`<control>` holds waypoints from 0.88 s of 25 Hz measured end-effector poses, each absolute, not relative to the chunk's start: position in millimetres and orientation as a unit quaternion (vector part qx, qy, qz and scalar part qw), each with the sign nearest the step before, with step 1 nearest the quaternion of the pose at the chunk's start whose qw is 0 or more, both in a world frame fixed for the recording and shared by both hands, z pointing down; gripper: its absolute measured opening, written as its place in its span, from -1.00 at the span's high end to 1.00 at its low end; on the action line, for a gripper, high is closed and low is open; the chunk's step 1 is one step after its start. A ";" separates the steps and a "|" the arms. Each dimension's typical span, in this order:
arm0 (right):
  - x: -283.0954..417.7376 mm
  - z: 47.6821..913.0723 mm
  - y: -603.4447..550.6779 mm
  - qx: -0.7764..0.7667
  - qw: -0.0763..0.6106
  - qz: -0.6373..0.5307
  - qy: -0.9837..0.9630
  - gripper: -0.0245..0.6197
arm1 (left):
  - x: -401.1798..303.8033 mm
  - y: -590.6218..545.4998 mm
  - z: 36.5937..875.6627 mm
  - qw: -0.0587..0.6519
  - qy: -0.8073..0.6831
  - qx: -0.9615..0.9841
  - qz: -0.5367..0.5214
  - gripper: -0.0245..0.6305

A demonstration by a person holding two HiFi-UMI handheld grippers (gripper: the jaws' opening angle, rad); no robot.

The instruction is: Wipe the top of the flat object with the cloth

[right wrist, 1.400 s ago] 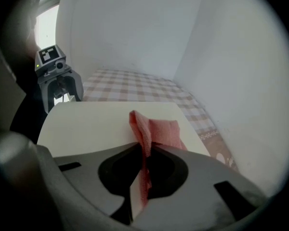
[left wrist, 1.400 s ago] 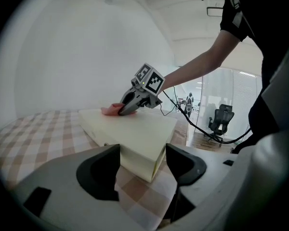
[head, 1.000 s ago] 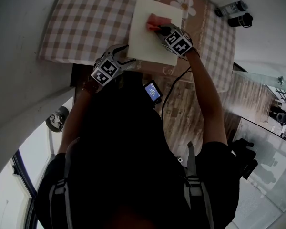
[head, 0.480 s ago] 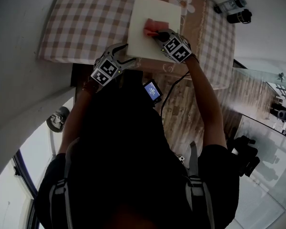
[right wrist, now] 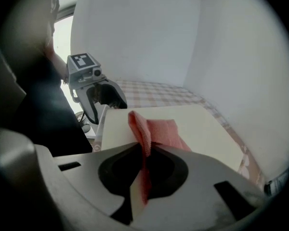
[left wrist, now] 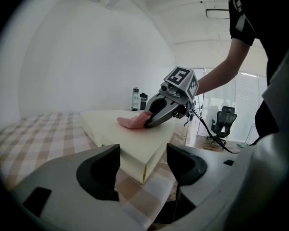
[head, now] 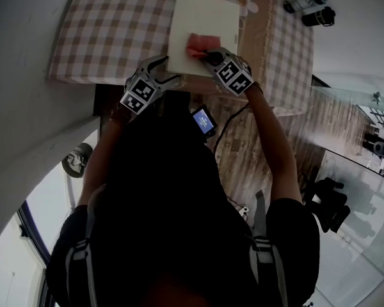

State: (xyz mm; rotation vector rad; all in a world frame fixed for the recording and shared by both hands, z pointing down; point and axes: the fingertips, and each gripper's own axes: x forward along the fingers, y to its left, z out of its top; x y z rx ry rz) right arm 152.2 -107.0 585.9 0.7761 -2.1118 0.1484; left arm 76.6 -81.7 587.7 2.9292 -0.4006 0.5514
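Note:
A cream flat slab [head: 203, 13] lies on a checked tablecloth. A pink cloth [head: 197, 42] rests on its top near the front edge, with my right gripper [head: 210, 57] shut on it. In the right gripper view the cloth [right wrist: 163, 128] is pinched between the jaws [right wrist: 143, 161] and spreads forward over the slab [right wrist: 207, 126]. My left gripper [head: 169, 73] stands open at the slab's near left corner; in its own view the jaws [left wrist: 143, 160] straddle that corner of the slab [left wrist: 116, 129] without closing. The right gripper [left wrist: 149, 123] and cloth [left wrist: 129, 122] show beyond.
The table [head: 109, 34] is covered in brown and white checks with a flower print at the far right. Two bottles [head: 310, 10] stand past the table's right end. A small device with a lit screen [head: 205, 121] and a cable hang by the person's chest. An office chair [left wrist: 225, 120] stands behind.
My right gripper has dragged the pink cloth across the slab's top toward the near edge. The left gripper has stayed at the slab's near corner.

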 end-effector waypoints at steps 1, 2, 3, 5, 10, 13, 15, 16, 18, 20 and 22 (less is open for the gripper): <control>150.9 585.5 -103.6 0.310 0.427 0.059 -0.848 0.87 | 76.7 -81.8 587.5 0.065 -0.134 0.972 0.184 -0.04; 149.7 585.5 -100.0 0.308 0.425 0.058 -0.849 0.87 | 76.8 -81.8 587.4 0.062 -0.134 0.972 0.185 -0.04; 148.9 586.0 -96.2 0.305 0.426 0.056 -0.850 0.87 | 76.9 -81.7 587.3 0.060 -0.134 0.971 0.186 -0.04; 148.0 586.5 -88.6 0.299 0.429 0.053 -0.851 0.87 | 77.1 -81.1 586.3 0.059 -0.135 0.972 0.185 -0.04; 139.7 581.1 -73.9 0.295 0.427 0.041 -0.854 0.87 | 77.9 -79.9 584.7 0.059 -0.135 0.972 0.181 -0.01; 135.9 580.6 -66.7 0.299 0.421 0.041 -0.856 0.87 | 78.0 -80.5 585.2 0.059 -0.133 0.973 0.179 -0.01; 133.2 579.9 -61.3 0.300 0.415 0.045 -0.858 0.87 | 77.5 -80.3 584.9 0.059 -0.134 0.973 0.178 -0.01; 131.2 579.3 -58.4 0.300 0.409 0.047 -0.860 0.87 | 77.3 -80.1 584.9 0.060 -0.134 0.973 0.178 -0.01; 126.4 578.6 -51.6 0.296 0.395 0.052 -0.868 0.87 | 77.3 -79.2 584.8 0.061 -0.134 0.973 0.177 0.02; 123.3 579.2 -45.6 0.291 0.387 0.053 -0.874 0.87 | 77.6 -78.5 584.2 0.062 -0.134 0.973 0.176 0.02; 121.9 580.6 -39.3 0.284 0.384 0.065 -0.876 0.87 | 77.5 -77.6 583.6 0.061 -0.131 0.974 0.174 0.02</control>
